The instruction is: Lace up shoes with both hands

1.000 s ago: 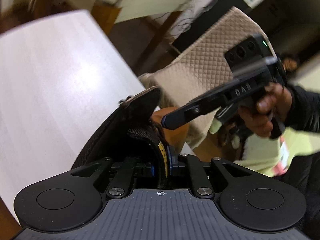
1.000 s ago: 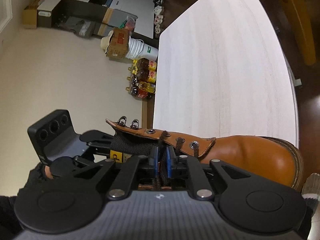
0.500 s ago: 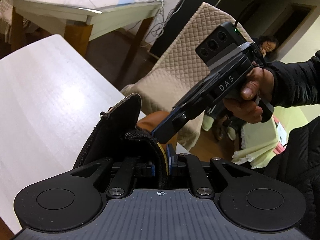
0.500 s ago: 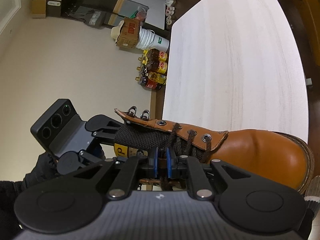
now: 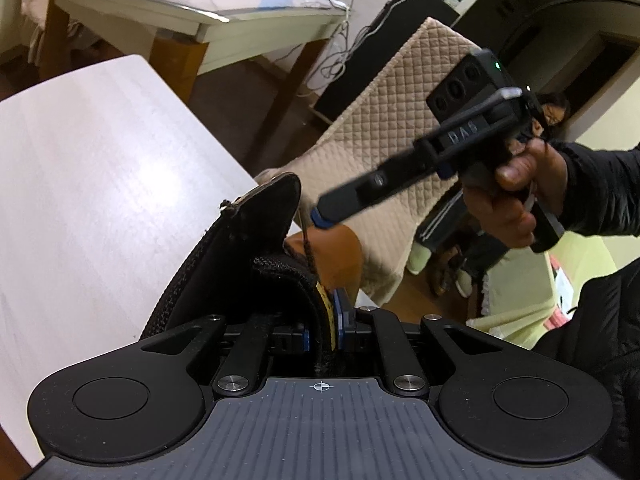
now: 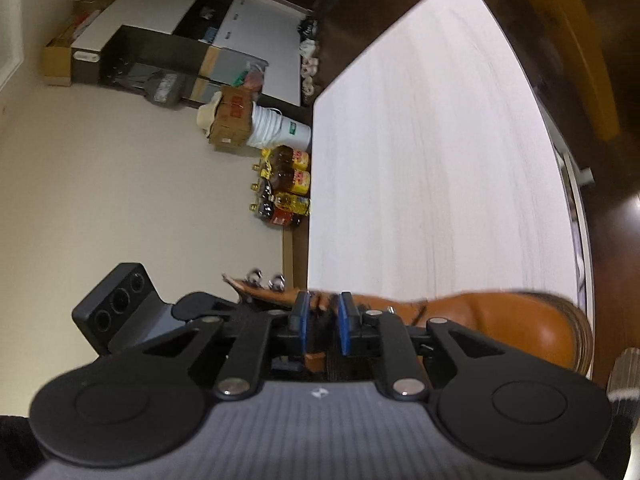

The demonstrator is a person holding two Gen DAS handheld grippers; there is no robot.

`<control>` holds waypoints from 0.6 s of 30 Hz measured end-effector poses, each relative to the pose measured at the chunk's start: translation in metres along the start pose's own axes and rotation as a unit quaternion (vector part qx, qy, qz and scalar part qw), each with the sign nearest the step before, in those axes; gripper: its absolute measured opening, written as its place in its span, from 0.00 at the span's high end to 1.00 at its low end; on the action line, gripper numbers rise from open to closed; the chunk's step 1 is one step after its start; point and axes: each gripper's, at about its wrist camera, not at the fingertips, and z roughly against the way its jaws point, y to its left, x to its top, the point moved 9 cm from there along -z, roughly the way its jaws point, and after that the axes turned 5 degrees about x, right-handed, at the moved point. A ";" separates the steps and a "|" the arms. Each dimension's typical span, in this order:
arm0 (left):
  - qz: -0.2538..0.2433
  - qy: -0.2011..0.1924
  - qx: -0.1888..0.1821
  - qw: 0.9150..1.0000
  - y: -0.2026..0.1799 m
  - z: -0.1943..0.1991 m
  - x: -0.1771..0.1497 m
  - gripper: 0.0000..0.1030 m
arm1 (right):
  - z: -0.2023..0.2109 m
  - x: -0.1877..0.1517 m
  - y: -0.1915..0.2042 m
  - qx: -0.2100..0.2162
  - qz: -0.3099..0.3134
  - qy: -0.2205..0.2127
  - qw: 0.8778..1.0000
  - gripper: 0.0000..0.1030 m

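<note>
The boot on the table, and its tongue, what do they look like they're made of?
The boot looks like smooth tan leather: its toe carries a soft sheen. The tongue looks like black woven fabric, matte with a mesh-textured edge; padding inside cannot be told.

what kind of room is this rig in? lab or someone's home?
Most likely a lived-in home, not a lab. A chair with a quilted cover stands by the white table, cooking-oil bottles and a cardboard box sit on the floor along the wall, and a second table carries chargers and cables.
</note>
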 end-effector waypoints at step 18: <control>0.020 0.003 0.017 1.000 0.003 0.005 -0.003 0.89 | 0.026 0.037 0.026 -0.032 0.067 -0.092 0.993 0.97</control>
